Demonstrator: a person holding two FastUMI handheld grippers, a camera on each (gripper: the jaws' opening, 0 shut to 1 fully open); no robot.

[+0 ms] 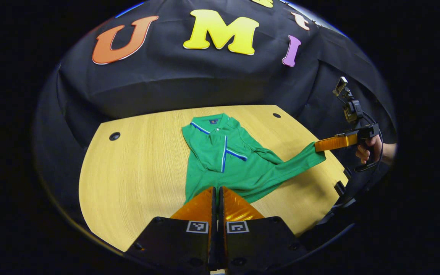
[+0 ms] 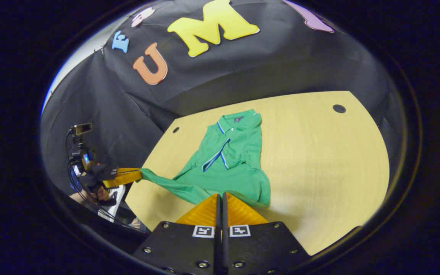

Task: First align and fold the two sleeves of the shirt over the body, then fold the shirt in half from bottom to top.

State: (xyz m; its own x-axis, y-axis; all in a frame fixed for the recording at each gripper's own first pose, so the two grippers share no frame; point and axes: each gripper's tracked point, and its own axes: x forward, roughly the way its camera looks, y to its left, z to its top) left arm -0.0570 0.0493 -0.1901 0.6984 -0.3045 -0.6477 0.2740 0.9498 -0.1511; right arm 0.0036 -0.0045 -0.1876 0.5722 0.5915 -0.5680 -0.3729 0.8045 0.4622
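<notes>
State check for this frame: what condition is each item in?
shirt: lying on the table, body rumpled, not folded in half.
left sleeve: pulled out sideways, cuff held.
right sleeve: pulled out sideways, cuff held.
left claw: shut on left sleeve.
right claw: shut on right sleeve.

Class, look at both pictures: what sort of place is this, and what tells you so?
Probably a recording booth, not a home: a black cloth wall behind a wooden table, and the hand-held right gripper, camera on top, gripping a green shirt.
</notes>
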